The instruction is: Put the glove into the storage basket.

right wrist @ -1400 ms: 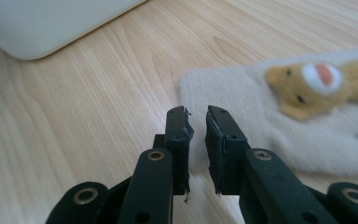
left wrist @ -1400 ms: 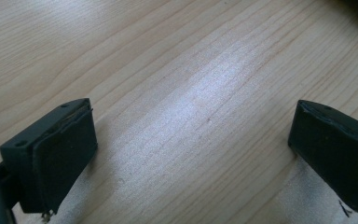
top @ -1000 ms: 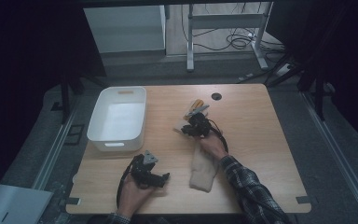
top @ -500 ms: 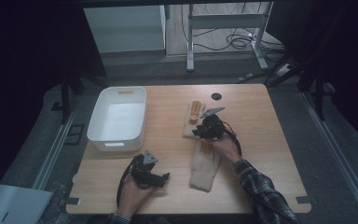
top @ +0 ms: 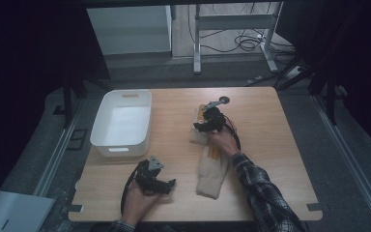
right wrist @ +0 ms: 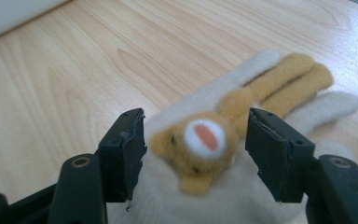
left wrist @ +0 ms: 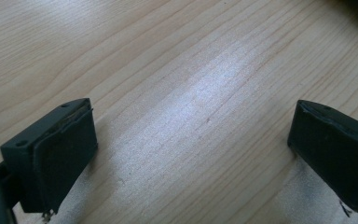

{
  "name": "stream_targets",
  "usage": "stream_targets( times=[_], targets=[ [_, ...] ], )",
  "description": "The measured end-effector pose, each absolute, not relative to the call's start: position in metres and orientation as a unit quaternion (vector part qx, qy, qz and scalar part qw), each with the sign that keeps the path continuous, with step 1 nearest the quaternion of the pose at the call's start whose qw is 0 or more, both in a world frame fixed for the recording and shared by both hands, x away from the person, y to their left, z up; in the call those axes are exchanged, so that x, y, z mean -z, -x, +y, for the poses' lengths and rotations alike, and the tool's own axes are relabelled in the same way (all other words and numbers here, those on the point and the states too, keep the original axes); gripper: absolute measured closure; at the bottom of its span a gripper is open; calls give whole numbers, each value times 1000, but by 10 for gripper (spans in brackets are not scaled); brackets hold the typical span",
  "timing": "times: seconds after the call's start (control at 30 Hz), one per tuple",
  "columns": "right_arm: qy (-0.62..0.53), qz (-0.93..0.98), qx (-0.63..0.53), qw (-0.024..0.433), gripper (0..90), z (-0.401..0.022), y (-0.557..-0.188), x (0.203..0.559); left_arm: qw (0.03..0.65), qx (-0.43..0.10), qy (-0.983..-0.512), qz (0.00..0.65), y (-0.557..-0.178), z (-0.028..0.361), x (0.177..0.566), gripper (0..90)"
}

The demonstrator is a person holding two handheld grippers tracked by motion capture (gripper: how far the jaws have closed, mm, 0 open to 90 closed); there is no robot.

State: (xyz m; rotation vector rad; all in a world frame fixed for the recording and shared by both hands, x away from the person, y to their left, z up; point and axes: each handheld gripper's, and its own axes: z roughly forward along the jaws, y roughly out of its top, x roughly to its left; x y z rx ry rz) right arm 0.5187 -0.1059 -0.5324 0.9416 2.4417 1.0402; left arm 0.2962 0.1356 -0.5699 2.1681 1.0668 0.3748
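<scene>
Two tools on a wooden table (top: 270, 145), one per hand. The right tool (right wrist: 196, 154) is out near the far middle of the table, sitting right over a cream glove (right wrist: 242, 121) with a little orange bear face (right wrist: 200, 140) sewn on it. From the right gripper view the jaws are apart, one on each side of that bear face, and I honestly can't tell if they're touching the fabric or just hovering a hair above it. The glove's fingers point away from the tool, two orange ones in the middle and cream ones on the outside.

From the high view the glove (top: 211, 169) lies lengthwise, cuff end toward the person, finger end up under the right tool (top: 204, 126). The right hand (top: 224, 140) rests on top of the glove, plaid sleeve (top: 261, 193) trailing back.

Left tool (top: 166, 183) is down near the front edge, well apart from the glove, pointing roughly toward it. Left hand (top: 137, 198) wraps around it. In the left gripper view its jaws are spread wide over bare wood (left wrist: 191, 93), nothing between them.

White bin (top: 121, 123) sits on the left side of the table, looks empty inside. A small dark round thing (top: 224, 100) sits near the far edge, too small to make out.
</scene>
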Motion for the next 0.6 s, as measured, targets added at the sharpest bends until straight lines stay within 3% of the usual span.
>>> stream_targets(
  times=[0.13,0.2,0.4,0.6],
  targets=[
    [-331,861,-348,167,377,-100,-523,540,342,-143,-833,411,-296,135,570,12],
    [-333,864,-340,167,475,-99,-524,544,342,-143,-833,411,-296,136,570,12],
    [-345,859,-344,160,585,-102,-525,546,342,-144,-833,411,-296,135,570,12],
    [-346,856,-351,157,609,-105,-523,540,341,-143,-834,410,-296,136,570,12]
  ],
)
